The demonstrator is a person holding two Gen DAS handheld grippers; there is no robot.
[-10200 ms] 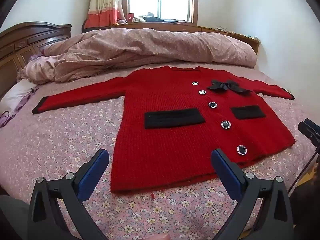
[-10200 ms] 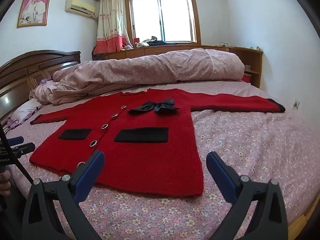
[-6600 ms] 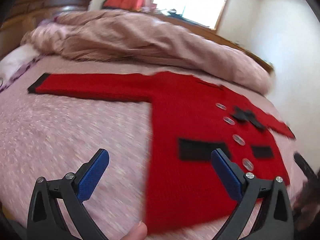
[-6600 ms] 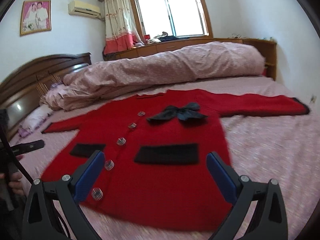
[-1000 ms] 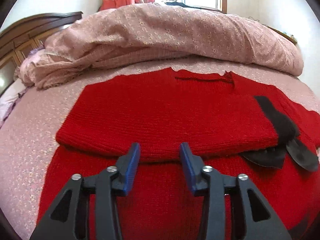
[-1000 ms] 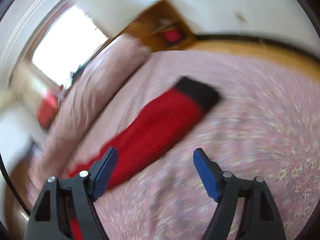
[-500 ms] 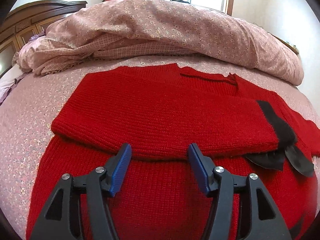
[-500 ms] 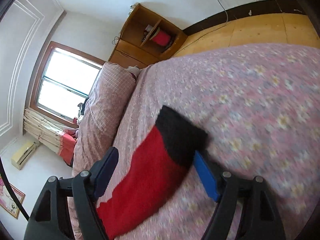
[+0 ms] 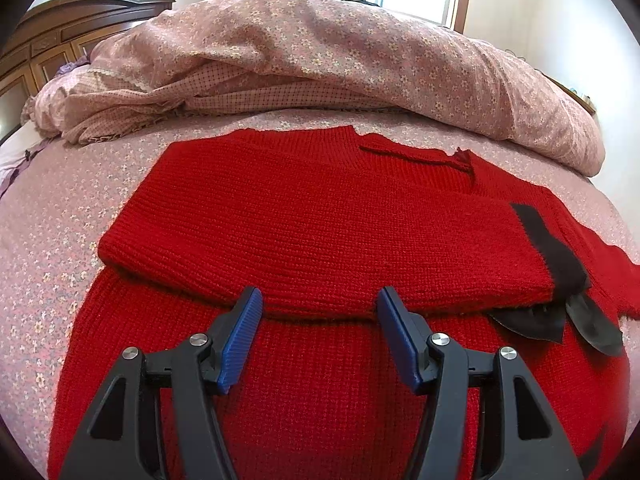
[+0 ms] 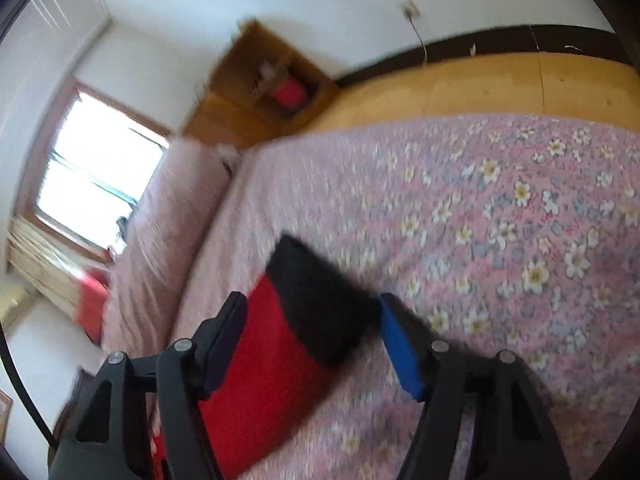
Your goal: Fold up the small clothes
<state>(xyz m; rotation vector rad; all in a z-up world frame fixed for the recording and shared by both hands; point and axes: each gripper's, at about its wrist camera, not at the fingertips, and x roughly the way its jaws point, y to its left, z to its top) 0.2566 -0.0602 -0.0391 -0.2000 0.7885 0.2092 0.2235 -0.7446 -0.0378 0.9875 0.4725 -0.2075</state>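
A red knit cardigan [image 9: 320, 360] lies on the bed. Its left sleeve [image 9: 320, 240] is folded across the chest, black cuff [image 9: 548, 240] over the black bow [image 9: 560, 320]. My left gripper [image 9: 318, 312] is open and empty, hovering just above the folded sleeve's near edge. In the right wrist view the other sleeve [image 10: 272, 380] lies stretched out on the bedspread, its black cuff [image 10: 320, 300] between my right gripper's [image 10: 310, 320] open jaws, which straddle the sleeve end.
A rolled pink floral quilt [image 9: 340, 60] lies along the far side of the bed, with a dark wooden headboard [image 9: 60, 40] at left. The pink floral bedspread [image 10: 500, 220] ends at a wooden floor [image 10: 500, 84] with a wooden shelf [image 10: 272, 84] by the wall.
My left gripper has opened and let go of the folded sleeve. My right gripper has moved onto the other sleeve's black cuff, jaws now around it.
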